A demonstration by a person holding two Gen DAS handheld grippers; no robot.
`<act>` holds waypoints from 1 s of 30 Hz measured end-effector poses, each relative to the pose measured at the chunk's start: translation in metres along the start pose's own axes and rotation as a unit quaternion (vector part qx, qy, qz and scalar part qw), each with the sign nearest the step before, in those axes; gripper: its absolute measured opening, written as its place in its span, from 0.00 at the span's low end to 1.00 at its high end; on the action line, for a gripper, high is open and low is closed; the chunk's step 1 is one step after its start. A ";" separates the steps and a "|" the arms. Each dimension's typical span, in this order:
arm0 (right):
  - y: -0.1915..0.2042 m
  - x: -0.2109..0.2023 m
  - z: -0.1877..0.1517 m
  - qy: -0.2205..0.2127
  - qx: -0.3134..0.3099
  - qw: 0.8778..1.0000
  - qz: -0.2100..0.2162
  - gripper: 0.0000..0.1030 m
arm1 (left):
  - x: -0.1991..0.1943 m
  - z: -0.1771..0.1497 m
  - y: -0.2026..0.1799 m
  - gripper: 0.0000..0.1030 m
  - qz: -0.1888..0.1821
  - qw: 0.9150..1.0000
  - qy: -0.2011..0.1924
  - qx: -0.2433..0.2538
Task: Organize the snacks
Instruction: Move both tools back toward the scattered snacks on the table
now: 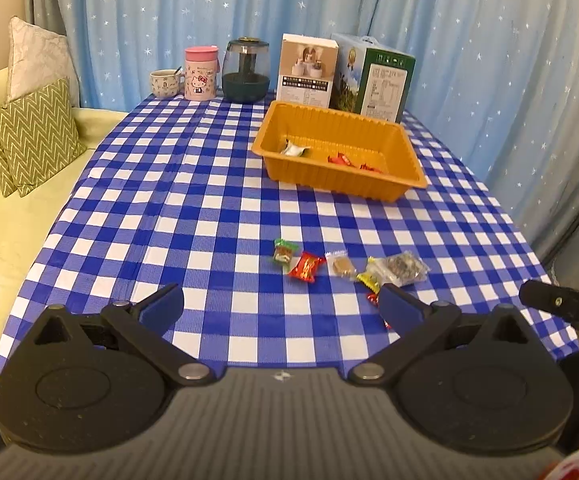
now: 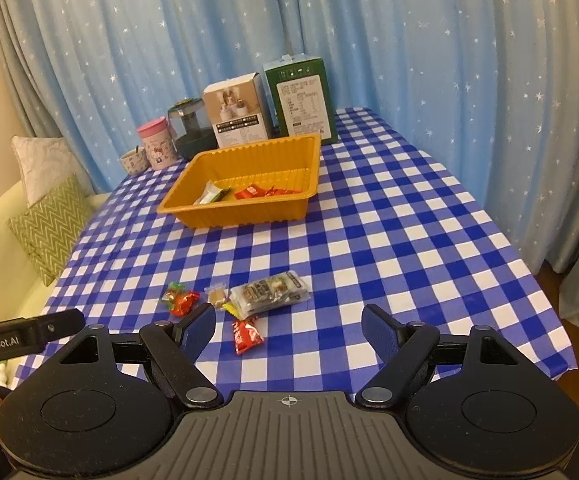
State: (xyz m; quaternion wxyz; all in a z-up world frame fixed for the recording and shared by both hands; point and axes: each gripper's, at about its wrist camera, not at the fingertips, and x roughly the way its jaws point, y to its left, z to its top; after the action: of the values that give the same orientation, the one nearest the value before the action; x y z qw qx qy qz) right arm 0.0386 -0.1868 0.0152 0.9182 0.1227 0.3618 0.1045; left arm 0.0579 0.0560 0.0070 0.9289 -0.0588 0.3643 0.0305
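A table covered in a blue-and-white checked tablecloth fills most of both views, with star-dotted blue curtains hanging across the top of the frame and a pale sofa with two cushions along the left edge

In the upper middle of the left wrist view sits an orange plastic tray holding a few wrapped snacks: a white-and-green packet at its left and red wrappers at its right. Behind the tray, along the far table edge, stand a green box, a white box, a dark round jar, a pink lidded cup and a small mug

Lower in the frame, in the middle of the cloth, lies a loose row of snacks: a large clear packet with dark contents, a red candy, a green-topped candy, a small tan biscuit and a yellow sweet. In the right wrist view a red packet lies nearest the camera

The left gripper hovers low at the bottom of its view, fingers spread wide with nothing between them. The right gripper also stands spread apart, empty, with the red packet on the cloth between its fingers
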 end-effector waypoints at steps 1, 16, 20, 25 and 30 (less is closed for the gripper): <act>0.001 0.000 0.000 0.000 -0.001 1.000 0.001 0.78 | 0.000 -0.001 -0.001 1.00 0.002 1.000 0.001 0.004; 0.011 0.013 0.000 0.005 -0.016 1.000 0.012 0.78 | 0.010 -0.003 -0.002 1.00 -0.001 1.000 0.011 0.018; 0.016 0.020 -0.002 0.009 -0.025 1.000 0.015 0.77 | 0.016 -0.003 -0.001 1.00 -0.002 1.000 0.016 0.020; 0.017 0.031 -0.007 0.016 -0.033 0.999 0.016 0.77 | 0.027 -0.004 0.001 1.00 -0.004 0.999 0.024 0.022; 0.018 0.047 -0.012 0.023 -0.046 0.999 0.016 0.77 | 0.043 -0.004 0.003 0.99 -0.005 0.999 0.035 0.027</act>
State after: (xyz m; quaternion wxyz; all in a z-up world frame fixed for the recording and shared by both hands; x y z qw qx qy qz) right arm 0.0623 -0.1543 -0.0181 0.9127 0.0833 0.3754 0.1386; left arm 0.0865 0.0593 -0.0260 0.9168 -0.0366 0.3973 0.0137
